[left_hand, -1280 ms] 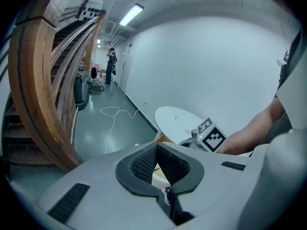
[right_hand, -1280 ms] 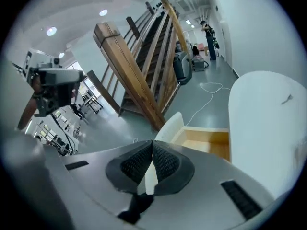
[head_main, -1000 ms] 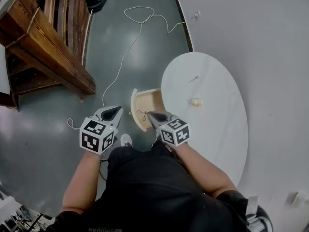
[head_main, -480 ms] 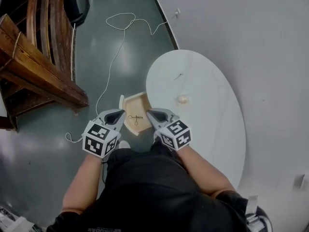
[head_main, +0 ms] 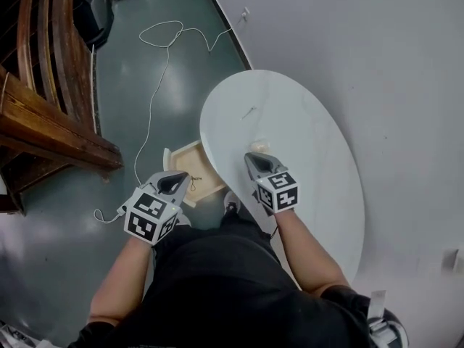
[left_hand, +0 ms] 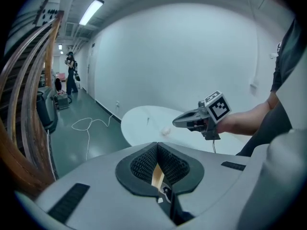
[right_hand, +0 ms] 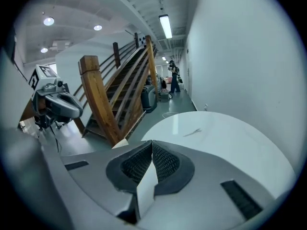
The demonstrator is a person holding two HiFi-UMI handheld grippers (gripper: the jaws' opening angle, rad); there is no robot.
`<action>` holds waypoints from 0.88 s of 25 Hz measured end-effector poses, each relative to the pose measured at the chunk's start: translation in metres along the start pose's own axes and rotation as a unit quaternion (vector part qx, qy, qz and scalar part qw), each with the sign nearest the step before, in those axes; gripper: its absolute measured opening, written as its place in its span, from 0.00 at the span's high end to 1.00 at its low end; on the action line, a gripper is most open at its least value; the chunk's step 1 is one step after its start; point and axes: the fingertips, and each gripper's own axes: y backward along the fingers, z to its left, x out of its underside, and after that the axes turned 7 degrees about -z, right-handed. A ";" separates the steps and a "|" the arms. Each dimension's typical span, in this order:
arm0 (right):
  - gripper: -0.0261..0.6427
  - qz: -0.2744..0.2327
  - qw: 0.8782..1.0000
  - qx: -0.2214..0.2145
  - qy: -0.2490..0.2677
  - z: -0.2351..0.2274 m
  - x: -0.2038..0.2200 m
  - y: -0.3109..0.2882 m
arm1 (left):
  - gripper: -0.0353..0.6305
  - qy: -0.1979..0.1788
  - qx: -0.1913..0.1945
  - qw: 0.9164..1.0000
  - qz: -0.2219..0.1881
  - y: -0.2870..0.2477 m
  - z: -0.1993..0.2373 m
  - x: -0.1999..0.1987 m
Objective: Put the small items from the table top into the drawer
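Note:
A white oval table (head_main: 304, 143) has a wooden drawer (head_main: 187, 158) standing open at its left side. A small dark wiry item (head_main: 193, 177) lies in the drawer. On the table top sit a small cream lump (head_main: 259, 147) and, farther off, a thin dark sliver (head_main: 249, 112). My right gripper (head_main: 254, 159) hovers shut and empty over the table, just short of the lump. My left gripper (head_main: 176, 182) is shut and empty at the drawer's near edge. The left gripper view shows the right gripper (left_hand: 184, 122) beside the lump (left_hand: 165, 131).
A wooden staircase (head_main: 51, 122) fills the left side, with a white cable (head_main: 156, 64) trailing over the green floor between it and the table. A white wall (head_main: 377, 42) runs behind the table. A person (left_hand: 72, 73) stands far down the corridor.
My right gripper has swung from over the open drawer to over the table top, close to the cream lump. My left gripper has stayed near the drawer's edge.

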 end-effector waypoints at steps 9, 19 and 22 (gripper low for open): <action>0.85 0.057 0.994 0.079 0.058 -0.074 0.039 -0.007 | 0.92 -0.003 -0.002 1.000 0.015 -0.012 -0.005 -0.001; 0.60 0.111 0.990 0.079 0.040 -0.099 0.076 -0.043 | 0.92 0.015 -0.032 0.999 0.027 -0.005 0.004 0.006; 0.59 0.117 0.990 0.079 0.026 -0.100 0.085 -0.048 | 0.92 0.021 -0.035 0.999 0.028 -0.003 0.004 0.009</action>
